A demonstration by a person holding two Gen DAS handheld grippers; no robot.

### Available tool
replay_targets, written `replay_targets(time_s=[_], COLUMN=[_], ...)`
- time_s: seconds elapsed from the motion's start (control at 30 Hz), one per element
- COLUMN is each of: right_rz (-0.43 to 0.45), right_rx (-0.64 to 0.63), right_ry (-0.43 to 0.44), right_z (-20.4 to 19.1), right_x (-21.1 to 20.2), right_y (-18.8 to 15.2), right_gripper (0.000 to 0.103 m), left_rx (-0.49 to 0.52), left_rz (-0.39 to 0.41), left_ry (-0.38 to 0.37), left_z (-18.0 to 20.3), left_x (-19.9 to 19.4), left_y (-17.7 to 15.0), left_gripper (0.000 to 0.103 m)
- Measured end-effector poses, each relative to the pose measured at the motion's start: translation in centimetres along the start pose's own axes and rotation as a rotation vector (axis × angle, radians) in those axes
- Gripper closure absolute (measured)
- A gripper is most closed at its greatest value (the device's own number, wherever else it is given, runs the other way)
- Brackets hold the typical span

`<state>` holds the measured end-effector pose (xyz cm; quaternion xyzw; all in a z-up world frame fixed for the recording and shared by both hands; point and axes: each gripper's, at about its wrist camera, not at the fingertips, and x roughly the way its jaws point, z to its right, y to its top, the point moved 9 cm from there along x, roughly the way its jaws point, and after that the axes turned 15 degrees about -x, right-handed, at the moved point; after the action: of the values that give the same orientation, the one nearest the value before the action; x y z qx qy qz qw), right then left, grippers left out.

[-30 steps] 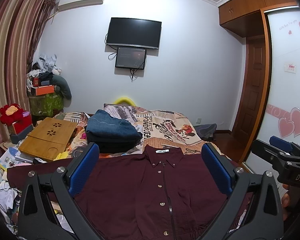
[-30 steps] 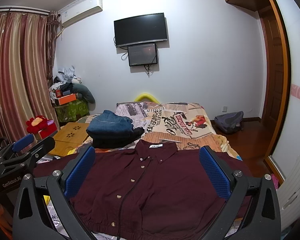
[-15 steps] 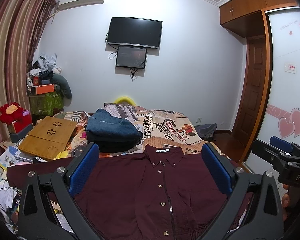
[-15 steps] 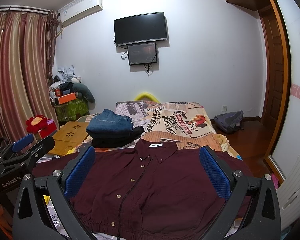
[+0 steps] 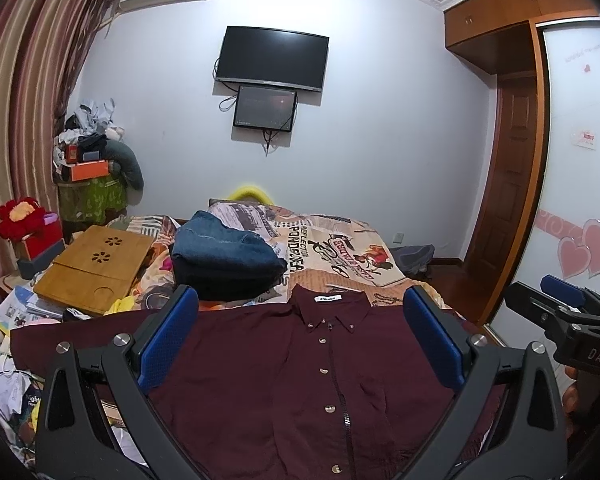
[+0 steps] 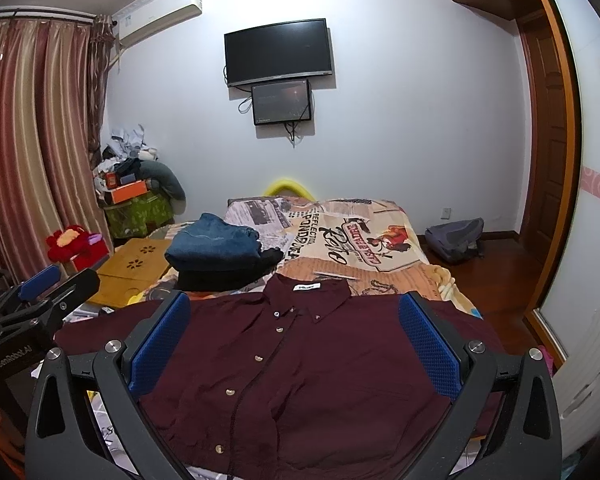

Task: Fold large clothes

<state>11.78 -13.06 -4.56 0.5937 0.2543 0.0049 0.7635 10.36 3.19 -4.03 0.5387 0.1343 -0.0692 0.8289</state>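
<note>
- Both grippers, left gripper (image 5: pixel 300 332) and right gripper (image 6: pixel 294 330), stayed wide apart, empty.
- We saw the maroon shirt (image 5: pixel 300 380) unchanged, flat; folding remained unstarted.

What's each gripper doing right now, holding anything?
Left gripper: open, holding nothing, above the maroon shirt.
Right gripper: open, holding nothing, above the same shirt.
</note>
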Motion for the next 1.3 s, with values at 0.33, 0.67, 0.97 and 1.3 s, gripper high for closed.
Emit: replay_targets(time_s=[0.33, 0.67, 0.97, 1.3], right_rz=[-0.04, -0.167, -0.261, -0.345], right_rx=[-0.043, -0.025, 0.025, 0.003], right_ry=[-0.008, 0.024, 0.056, 0.067], right_z=[0.0, 0.6, 0.8, 0.0], right_x=[4.0, 9.6, 13.0, 16.1], right_y=[-0.3, -2.4, -3.6, -4.9], right_gripper=[0.0, 0.0, 0.0, 0.0], left_rx=[0.001, -0.158, -0.366, -0.851], left_rz=[0.009, -0.052, -0.165, -0.395], left_ry=[0.137, 0.414, 0.671, 0.609], left_z=[-4.5, -19.5, -36.5, -48.1], left_x=[3.3, 6.8, 7.9, 9.8], left_y=[1.7, 2.4, -0.7, -11.3], left_gripper=[0.0, 0.0, 0.0, 0.023])
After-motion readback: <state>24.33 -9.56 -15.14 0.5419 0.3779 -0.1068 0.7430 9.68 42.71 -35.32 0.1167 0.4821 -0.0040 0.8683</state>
